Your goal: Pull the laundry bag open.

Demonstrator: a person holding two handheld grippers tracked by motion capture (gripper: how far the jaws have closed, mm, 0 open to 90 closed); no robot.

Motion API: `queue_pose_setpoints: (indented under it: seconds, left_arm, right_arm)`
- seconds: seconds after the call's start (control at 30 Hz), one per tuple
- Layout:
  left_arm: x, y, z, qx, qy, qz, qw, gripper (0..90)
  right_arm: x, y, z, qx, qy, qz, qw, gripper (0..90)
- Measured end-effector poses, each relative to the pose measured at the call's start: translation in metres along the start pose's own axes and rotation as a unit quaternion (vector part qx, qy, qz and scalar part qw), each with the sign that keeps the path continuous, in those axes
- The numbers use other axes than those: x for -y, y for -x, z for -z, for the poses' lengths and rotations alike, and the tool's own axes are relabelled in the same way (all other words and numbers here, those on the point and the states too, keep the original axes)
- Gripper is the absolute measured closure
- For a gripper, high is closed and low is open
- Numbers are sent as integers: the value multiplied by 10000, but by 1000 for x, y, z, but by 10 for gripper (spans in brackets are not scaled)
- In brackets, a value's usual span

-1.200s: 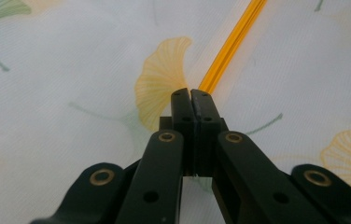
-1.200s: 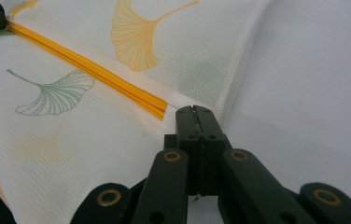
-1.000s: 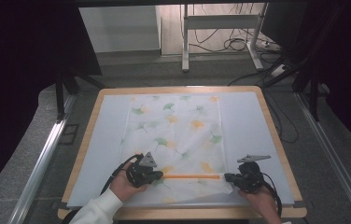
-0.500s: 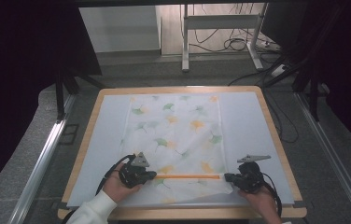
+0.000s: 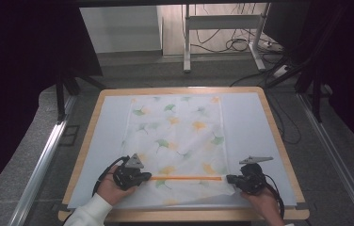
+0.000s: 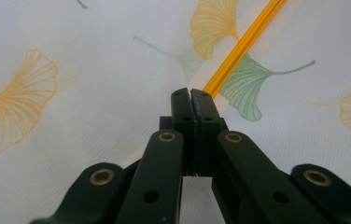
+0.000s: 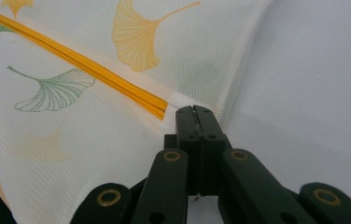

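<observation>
A white cloth [image 5: 180, 127] printed with green and yellow ginkgo leaves lies flat on a pale mat [image 5: 248, 127]. Near its front edge an orange strip [image 5: 184, 178] runs straight from one gripper to the other. My left gripper [image 5: 146, 178] is shut on the cloth at the strip's left end, my right gripper [image 5: 229, 179] at its right end. In the left gripper view the jaws [image 6: 190, 92] meet over the strip [image 6: 239, 46]. The right gripper view has the closed tips [image 7: 194, 109] at the end of the strip [image 7: 85, 63], by the cloth's side edge.
The mat sits in a wooden-rimmed table top [image 5: 278, 136]. Bare mat [image 7: 313, 93] lies right of the cloth. Metal rails [image 5: 43, 160] flank the table. Behind it are a desk frame [image 5: 187, 42] and floor cables [image 5: 241, 44].
My left gripper has slid to the left with the cloth, so the orange strip now reaches farther left. The right gripper has stayed where it was.
</observation>
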State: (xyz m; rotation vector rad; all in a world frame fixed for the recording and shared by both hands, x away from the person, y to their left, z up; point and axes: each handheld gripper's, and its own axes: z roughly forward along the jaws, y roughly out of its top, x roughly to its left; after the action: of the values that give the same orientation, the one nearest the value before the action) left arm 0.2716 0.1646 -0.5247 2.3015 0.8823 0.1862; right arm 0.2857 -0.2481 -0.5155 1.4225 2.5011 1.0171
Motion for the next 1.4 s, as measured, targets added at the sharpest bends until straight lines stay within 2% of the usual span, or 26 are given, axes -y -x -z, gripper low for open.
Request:
queue_pose_setpoints:
  seconds: [0.1, 0.5, 0.9, 1.17, 1.4]
  left_arm:
    - [3, -3, 2, 21, 12, 73, 10000, 900]
    - [10, -8, 9, -106, -18, 125, 9999, 900]
    - [25, -17, 21, -258, -14, 368, 9990, 900]
    - [33, -21, 28, -367, -27, 459, 9983, 900]
    - [43, -27, 34, -368, 55, 623, 9974, 900]
  right_arm:
    - [0, 0, 0, -6, 1, -2, 10000, 900]
    - [0, 0, 0, -16, -3, 7, 10000, 899]
    - [0, 1, 0, -39, 8, 28, 10000, 899]
    - [0, 2, 0, -59, 2, 54, 10000, 899]
    - [0, 2, 0, -81, 4, 59, 9999, 899]
